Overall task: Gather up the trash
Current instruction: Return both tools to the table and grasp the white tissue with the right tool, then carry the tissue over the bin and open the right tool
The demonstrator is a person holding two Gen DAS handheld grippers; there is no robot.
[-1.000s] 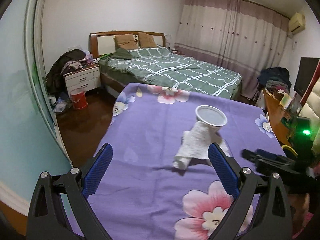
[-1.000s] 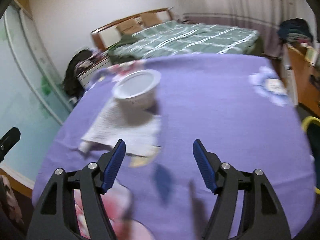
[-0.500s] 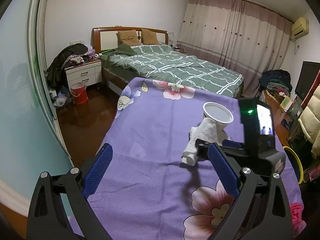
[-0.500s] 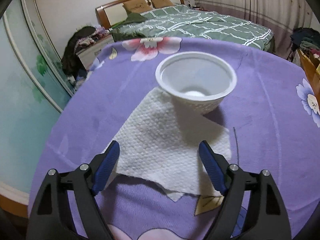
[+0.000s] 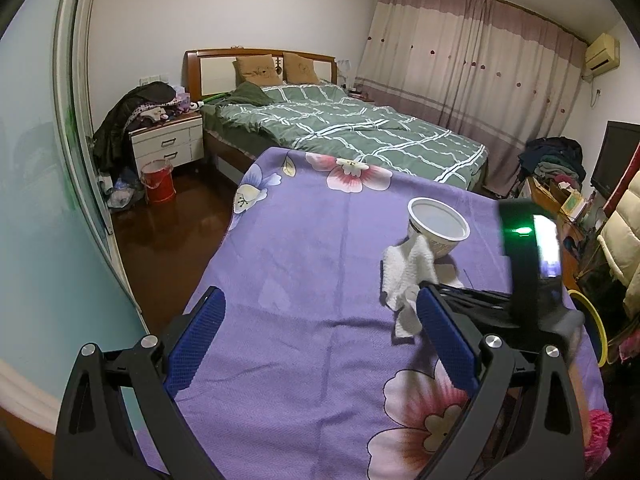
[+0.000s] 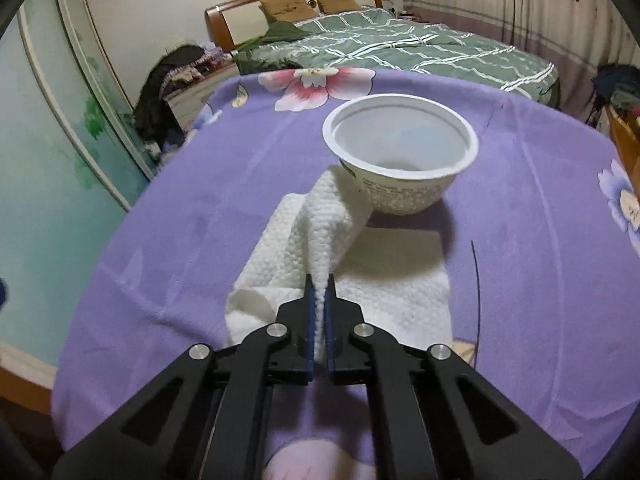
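One dimpled white paper towel (image 6: 320, 236), bunched into a ridge, is pinched between the right gripper's (image 6: 319, 304) blue pads on purple floral cloth (image 6: 540, 260). Its far end touches a round white plastic cup (image 6: 400, 156). Left gripper (image 5: 320, 332) gapes wide, apart from it.

Right gripper (image 6: 318, 292) pinched nearly closed, fingers level and forward; left gripper (image 5: 320, 336) spread wide, hovering.
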